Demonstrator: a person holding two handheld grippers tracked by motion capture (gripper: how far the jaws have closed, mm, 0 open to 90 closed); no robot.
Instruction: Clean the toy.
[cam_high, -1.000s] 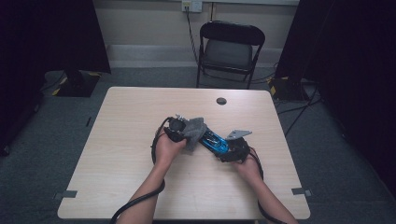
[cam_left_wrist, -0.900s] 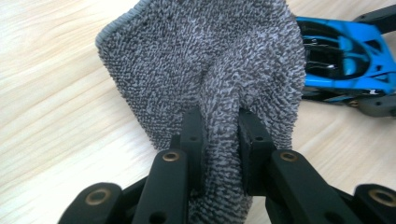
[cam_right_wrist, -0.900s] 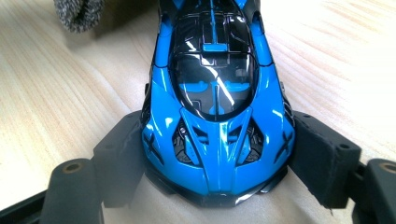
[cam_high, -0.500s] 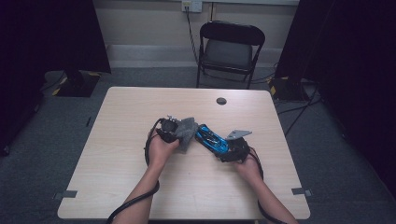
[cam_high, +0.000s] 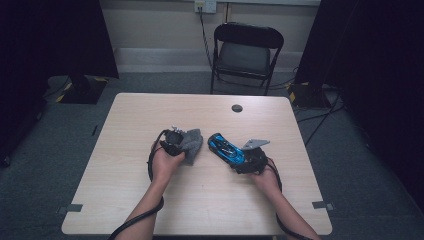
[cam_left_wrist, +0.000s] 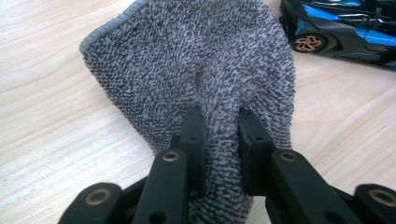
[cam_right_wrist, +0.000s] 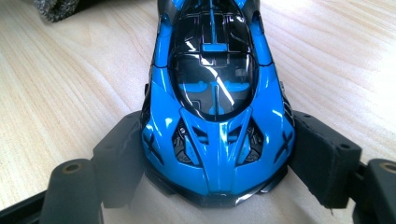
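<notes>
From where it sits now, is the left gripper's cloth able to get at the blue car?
Probably yes: the left gripper pinches the grey cloth beside the blue car, with only bare table between; the right gripper holds the car steady.

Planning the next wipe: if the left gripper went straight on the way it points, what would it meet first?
Probably the blue car. The left gripper, shut on the cloth, points toward it across bare table; the cloth would touch first, though the line may pass just beside the car.

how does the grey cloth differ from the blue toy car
The grey cloth is soft, fuzzy and bunched; the blue toy car is hard, glossy and rigid. The left gripper pinches the cloth narrowly; the right gripper spans the car's wider body. Both are held over the table.
</notes>
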